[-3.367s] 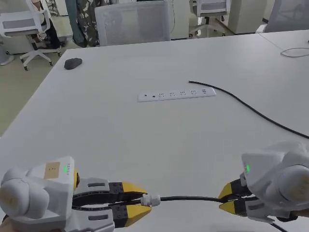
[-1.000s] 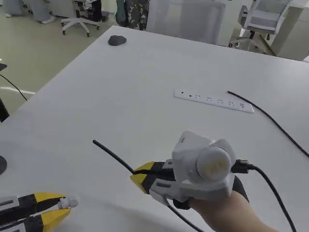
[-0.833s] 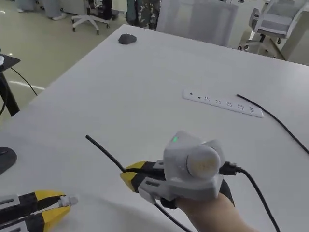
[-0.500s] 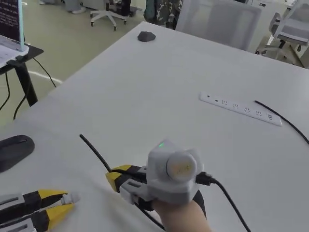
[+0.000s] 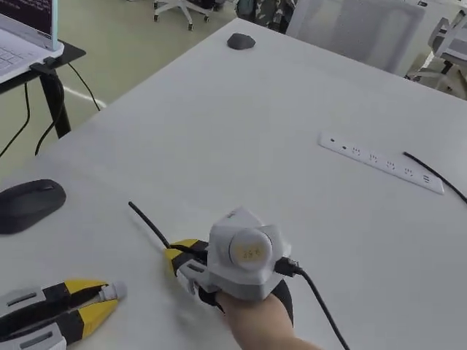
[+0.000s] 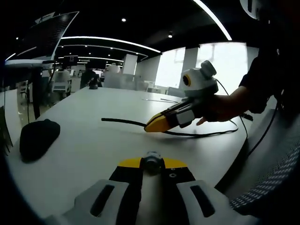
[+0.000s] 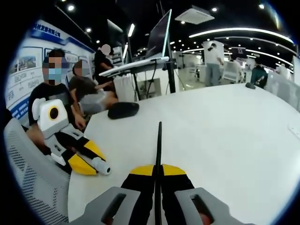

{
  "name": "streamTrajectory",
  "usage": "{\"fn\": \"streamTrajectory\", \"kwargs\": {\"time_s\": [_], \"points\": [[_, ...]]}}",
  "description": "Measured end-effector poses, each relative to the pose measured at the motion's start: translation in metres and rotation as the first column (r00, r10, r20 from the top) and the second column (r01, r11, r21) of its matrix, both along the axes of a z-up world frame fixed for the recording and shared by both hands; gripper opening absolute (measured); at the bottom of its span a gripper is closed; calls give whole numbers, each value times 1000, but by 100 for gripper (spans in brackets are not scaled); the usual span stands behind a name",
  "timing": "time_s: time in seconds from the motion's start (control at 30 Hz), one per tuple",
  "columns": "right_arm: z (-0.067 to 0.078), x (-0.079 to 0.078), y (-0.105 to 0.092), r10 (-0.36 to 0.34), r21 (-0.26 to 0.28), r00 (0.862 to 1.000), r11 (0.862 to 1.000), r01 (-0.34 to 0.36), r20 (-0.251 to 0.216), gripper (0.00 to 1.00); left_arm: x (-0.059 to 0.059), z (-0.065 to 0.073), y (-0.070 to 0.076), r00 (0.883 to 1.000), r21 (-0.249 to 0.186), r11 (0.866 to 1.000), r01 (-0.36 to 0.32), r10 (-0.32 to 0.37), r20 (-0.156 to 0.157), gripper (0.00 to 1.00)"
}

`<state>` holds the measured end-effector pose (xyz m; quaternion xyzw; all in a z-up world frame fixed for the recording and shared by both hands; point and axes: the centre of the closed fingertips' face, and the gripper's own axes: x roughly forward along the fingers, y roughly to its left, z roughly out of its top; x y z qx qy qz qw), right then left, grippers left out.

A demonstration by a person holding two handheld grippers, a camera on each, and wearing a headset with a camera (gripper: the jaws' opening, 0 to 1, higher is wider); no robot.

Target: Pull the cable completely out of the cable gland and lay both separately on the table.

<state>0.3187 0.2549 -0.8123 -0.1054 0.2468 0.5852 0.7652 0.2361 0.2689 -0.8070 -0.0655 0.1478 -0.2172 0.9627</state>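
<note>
The small white cable gland [image 5: 114, 292] is pinched at the tips of my left gripper [image 5: 109, 297], low over the table's near left corner. In the left gripper view the gland [image 6: 152, 161] sits between the shut yellow jaws of that gripper [image 6: 152, 165]. My right gripper [image 5: 175, 257] is shut on the black cable [image 5: 148, 224], whose free end points away to the far left just over the table. The cable [image 7: 158, 136] runs straight out from the jaws of the right gripper [image 7: 158, 168]. The gland [image 7: 104, 168] and cable are apart.
A black mouse [image 5: 29, 204] lies at the table's left edge near the cable's end. A white power strip [image 5: 379, 164] with its black lead [image 5: 438, 179] lies far right. Another mouse [image 5: 241, 41] sits at the far edge. A laptop [image 5: 22, 29] stands beyond the left edge.
The cable, which ran through the gland between both grippers, is now out of it. My right gripper has carried the cable across to the left, close to the left gripper. The head camera swung left.
</note>
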Motion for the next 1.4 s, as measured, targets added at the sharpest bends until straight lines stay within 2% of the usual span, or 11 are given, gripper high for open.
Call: {"fn": "streamTrajectory", "kwargs": {"time_s": [0.3,0.47,0.73,0.83,0.87,0.93,1.03,1.1,1.13,1.3,1.4], "points": [[-11,2,3,40,-42,996,998,-37,85,1,1,0,4,1000,1,1000,-12,12,12,16],[-10,6,4,41,-47,993,998,-37,107,10,2,4,2,1000,-63,998,-20,21,16,25],[-11,5,2,47,-51,993,998,-42,105,33,4,8,2,999,-38,999,-33,34,22,49],[-7,5,2,37,-28,995,999,-34,98,48,6,8,2,999,-11,999,-43,43,30,71],[-5,7,3,28,-19,995,999,-26,101,54,12,8,12,995,-6,995,-98,98,35,79],[-1,9,3,17,-8,995,1000,-17,101,59,13,11,13,994,-20,995,-97,98,48,91],[4,12,2,-9,25,996,1000,7,84,74,13,17,11,994,-18,996,-85,86,60,93],[6,16,3,-25,38,994,999,22,102,98,13,20,8,996,-19,997,-69,70,61,97],[9,18,1,-23,41,991,999,18,135,98,13,20,6,997,-5,998,-58,58,57,98],[15,12,-13,-22,25,992,1000,19,124,99,13,18,7,998,64,997,-44,42,43,99],[21,22,-33,-71,21,989,997,69,131,99,13,20,8,999,56,998,-39,37,32,99]]}}
